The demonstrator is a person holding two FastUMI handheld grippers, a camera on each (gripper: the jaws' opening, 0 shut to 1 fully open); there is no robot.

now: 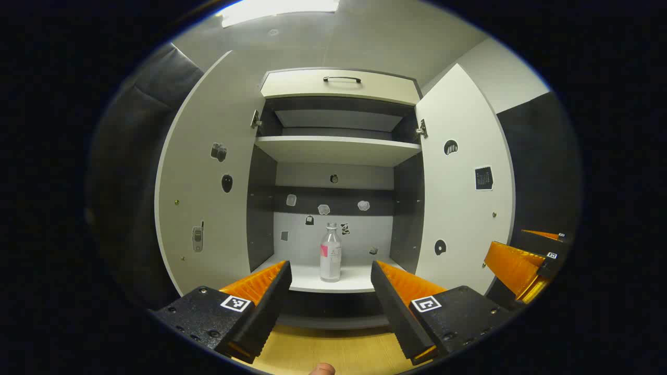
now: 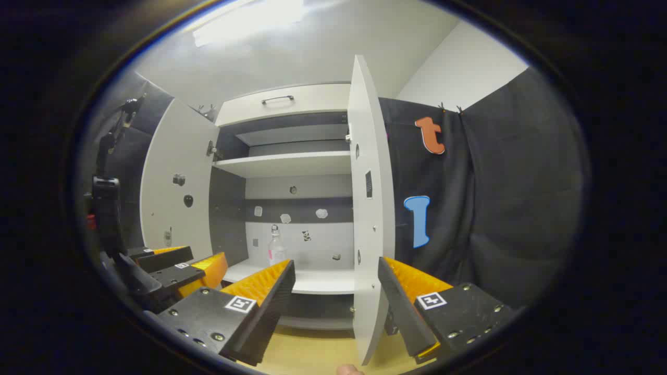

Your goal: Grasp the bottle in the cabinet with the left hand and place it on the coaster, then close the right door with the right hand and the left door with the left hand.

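White cabinet shelf (image 1: 312, 281), clear bottle (image 1: 330, 253) standing upright on it

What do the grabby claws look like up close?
The left gripper and the right gripper match: two long wedge-shaped fingers, ridged orange on top, with black inner pads. They sit on speckled black blocks with screws, each carrying a small square black-and-white marker.

Left gripper (image 1: 331, 297): two black bodies with screws, each bearing a white square tag with a black pattern. Its fingers (image 1: 258, 284) are ribbed orange with black inner faces. Right gripper (image 2: 336, 294) looks the same.
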